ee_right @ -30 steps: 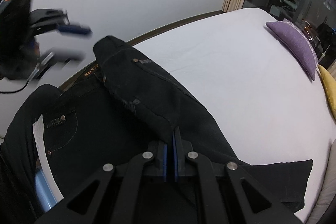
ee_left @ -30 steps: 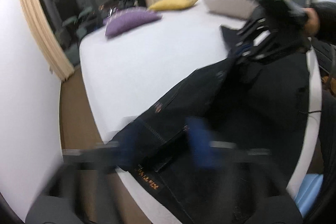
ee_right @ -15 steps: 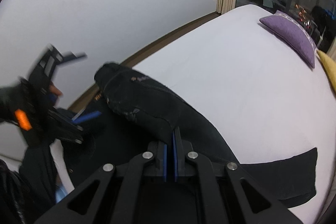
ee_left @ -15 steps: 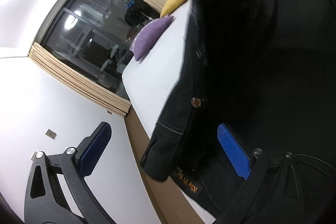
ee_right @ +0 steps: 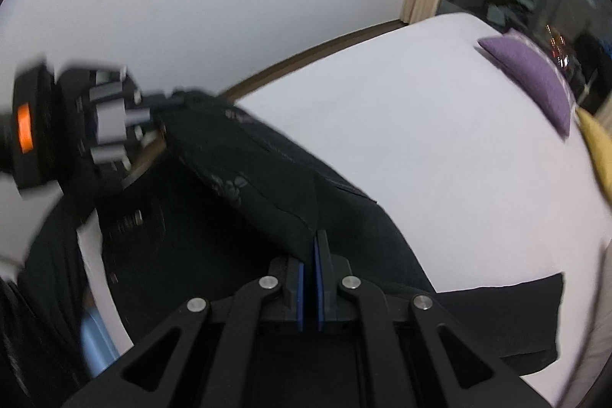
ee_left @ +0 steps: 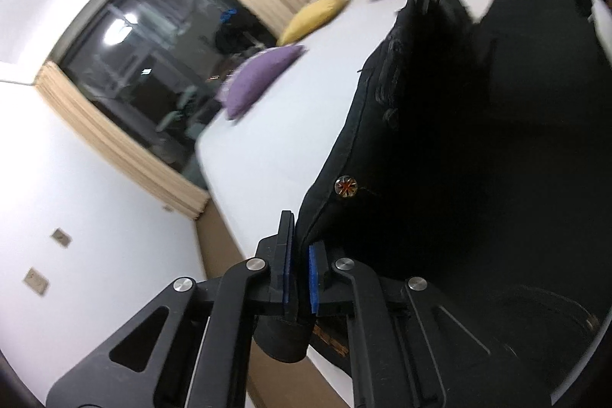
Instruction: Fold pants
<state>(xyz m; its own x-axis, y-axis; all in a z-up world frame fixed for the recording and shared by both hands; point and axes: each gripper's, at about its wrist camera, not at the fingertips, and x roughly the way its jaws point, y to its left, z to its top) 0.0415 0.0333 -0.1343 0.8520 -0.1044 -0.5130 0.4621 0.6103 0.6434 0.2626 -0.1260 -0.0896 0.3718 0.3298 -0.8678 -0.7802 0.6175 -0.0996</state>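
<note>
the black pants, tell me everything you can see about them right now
The black pants look like dark denim, with a metal button near the waistband edge and orange lettering on a waist patch. They lie spread on the white bed, one folded edge raised as a ridge. The left gripper is shut on the waistband end and the right gripper is shut on the other end of that ridge. One leg end lies flat on the sheet.
</note>
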